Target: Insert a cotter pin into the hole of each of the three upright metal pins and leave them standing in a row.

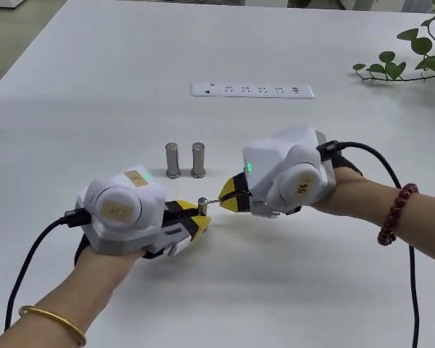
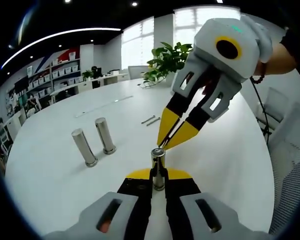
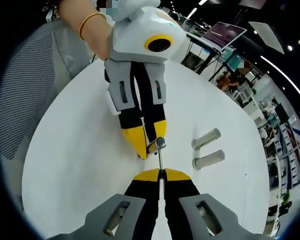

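Observation:
My left gripper (image 1: 196,216) (image 2: 158,176) is shut on an upright metal pin (image 1: 202,206) (image 2: 158,167) (image 3: 160,143), holding it on the white table (image 1: 94,87). My right gripper (image 1: 230,197) (image 3: 161,175) is shut on a thin cotter pin (image 3: 160,161) (image 1: 212,201), whose tip reaches the top of the held pin. From the left gripper view, the right gripper's yellow fingertips (image 2: 176,134) come down onto the pin head. Two more metal pins (image 1: 172,160) (image 1: 198,159) (image 2: 84,147) (image 2: 105,135) stand side by side just behind.
A white power strip (image 1: 251,90) lies farther back on the table. A green plant (image 1: 419,51) reaches in at the far right. Two loose cotter pins (image 2: 150,120) lie on the table beyond the standing pins. Cables trail from both grippers.

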Tool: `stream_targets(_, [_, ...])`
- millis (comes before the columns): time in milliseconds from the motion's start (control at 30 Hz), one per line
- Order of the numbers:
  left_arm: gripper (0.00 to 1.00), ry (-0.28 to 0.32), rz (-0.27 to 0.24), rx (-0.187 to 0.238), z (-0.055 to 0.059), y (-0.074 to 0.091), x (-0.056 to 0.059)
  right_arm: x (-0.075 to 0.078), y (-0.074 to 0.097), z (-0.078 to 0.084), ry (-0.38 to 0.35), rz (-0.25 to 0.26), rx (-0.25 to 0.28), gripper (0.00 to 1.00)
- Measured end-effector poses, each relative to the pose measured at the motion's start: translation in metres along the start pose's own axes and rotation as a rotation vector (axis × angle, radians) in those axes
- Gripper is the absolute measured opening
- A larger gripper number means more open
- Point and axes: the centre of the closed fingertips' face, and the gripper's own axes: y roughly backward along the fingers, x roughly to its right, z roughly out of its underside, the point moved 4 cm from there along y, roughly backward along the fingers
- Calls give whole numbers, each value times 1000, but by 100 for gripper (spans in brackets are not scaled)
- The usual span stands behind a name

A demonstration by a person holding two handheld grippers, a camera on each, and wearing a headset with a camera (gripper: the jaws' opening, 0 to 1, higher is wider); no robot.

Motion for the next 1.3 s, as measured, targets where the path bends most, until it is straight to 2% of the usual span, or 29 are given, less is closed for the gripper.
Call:
stream_targets(267, [5,6,2,3,0,0,0,0,0,-1,25,4,-1,0])
stream_targets(500, [6,-19,-32,-10,1,1,0,-3,1,-5,5,-4,9,0])
stream_targets(633, [7,-13,-58,-45,8,3,0,-3,2,-7,-21,-2,8,0])
stream_targets(733, [12,1,-71,-47,12,4,1,-4,3,-7,-56,0,2,0])
stream_targets(967, [16,39,-110,-16,8,6,2,-7,3,-9,-129,5,-7,0])
stream_targets(1133, [14,56,-143,-13,7,5,2,-8,4,-9,-176,15,-28,0])
stream_targets(1300, [11,103,-166,4,6,5,2,-11,5,-12,-231,16,-29,0])
